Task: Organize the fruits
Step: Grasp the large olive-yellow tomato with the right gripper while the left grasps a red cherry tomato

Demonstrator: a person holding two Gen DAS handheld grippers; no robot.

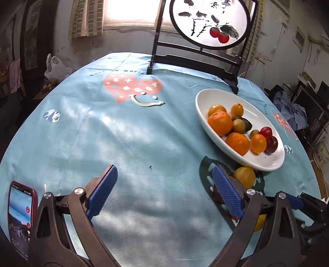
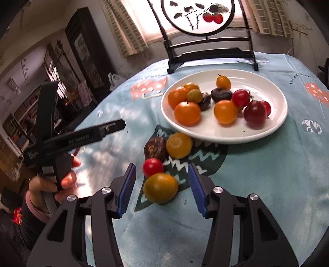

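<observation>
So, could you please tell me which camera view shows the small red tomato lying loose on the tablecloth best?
The right wrist view: the small red tomato lies fully visible just beyond the open right gripper, beside a greenish-yellow tomato. In the left wrist view the left gripper finger covers that spot, so it cannot be clearly made out.

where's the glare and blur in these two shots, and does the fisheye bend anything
Left wrist view: the window is blown out, dappled light mottles the tablecloth, the table edge bows. Right wrist view: the other gripper and the hand holding it look smeared, the plate stays sharp, walls curve.
</observation>
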